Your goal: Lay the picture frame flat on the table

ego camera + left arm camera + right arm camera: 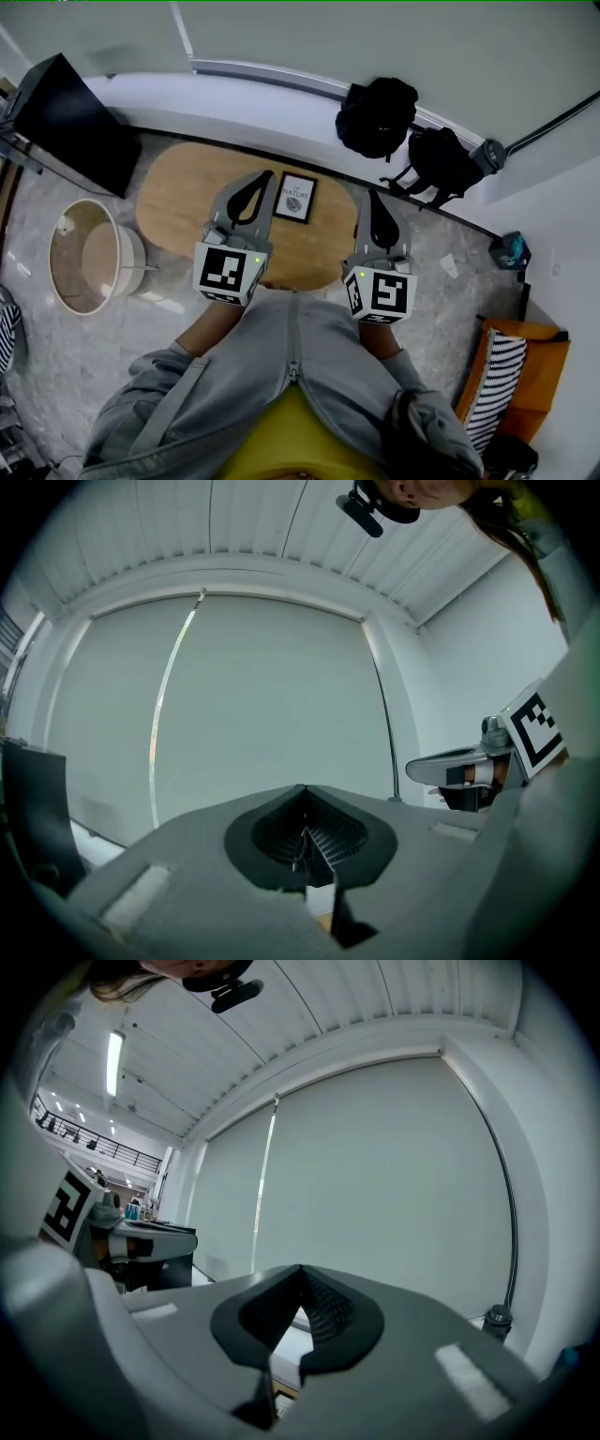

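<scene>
A black picture frame (295, 197) with a white print sits on the oval wooden table (183, 202), its face showing from above; whether it lies flat or leans back I cannot tell. My left gripper (263, 179) hovers just left of the frame, its jaws shut and empty. My right gripper (373, 196) is held to the frame's right, near the table's right end, also shut with nothing in it. Both gripper views look up at a pale roller blind. The left gripper (303, 797) and the right gripper (300, 1274) show their jaws pressed together there. The frame does not appear in either gripper view.
A dark flat screen (70, 122) stands at the far left, with a round wooden basket (89, 258) on the floor beside the table. Two black backpacks (380, 117) (441, 159) rest on the window ledge behind. An orange chair with a striped cushion (516, 370) is at the right.
</scene>
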The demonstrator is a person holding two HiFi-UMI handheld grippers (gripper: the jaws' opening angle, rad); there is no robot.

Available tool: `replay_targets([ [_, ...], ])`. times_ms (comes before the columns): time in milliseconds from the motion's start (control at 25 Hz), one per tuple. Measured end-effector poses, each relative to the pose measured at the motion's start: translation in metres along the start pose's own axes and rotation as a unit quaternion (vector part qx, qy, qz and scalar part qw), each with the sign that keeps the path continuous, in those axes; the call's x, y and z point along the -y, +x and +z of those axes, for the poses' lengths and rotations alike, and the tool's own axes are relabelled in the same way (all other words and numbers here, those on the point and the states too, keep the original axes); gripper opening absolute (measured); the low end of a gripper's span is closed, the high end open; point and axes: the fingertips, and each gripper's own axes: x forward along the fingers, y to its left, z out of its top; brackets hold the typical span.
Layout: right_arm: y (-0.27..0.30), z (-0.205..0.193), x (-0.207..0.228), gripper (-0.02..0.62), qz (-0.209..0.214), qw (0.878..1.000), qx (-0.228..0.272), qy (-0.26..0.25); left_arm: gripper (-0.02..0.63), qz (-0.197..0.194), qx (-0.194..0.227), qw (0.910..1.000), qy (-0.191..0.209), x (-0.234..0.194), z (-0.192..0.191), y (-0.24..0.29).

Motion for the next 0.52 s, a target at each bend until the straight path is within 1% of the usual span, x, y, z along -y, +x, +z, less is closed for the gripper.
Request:
replay_targets([
  [240, -0.008, -0.005, 0.003, -0.002, 0.015, 1.000, 0.005, 0.007, 0.003, 0.000, -0.008, 0.9999, -0.015, 0.016, -0.010, -0.005],
  [400, -0.010, -0.004, 0.005, -0.002, 0.024, 1.000, 0.004, 0.005, 0.003, 0.003, -0.008, 1.0000, -0.004, 0.020, -0.008, -0.006],
  [520, -0.011, -0.004, 0.006, -0.002, 0.027, 1.000, 0.005, 0.005, 0.003, 0.003, -0.013, 0.9999, -0.003, 0.022, -0.009, -0.006],
])
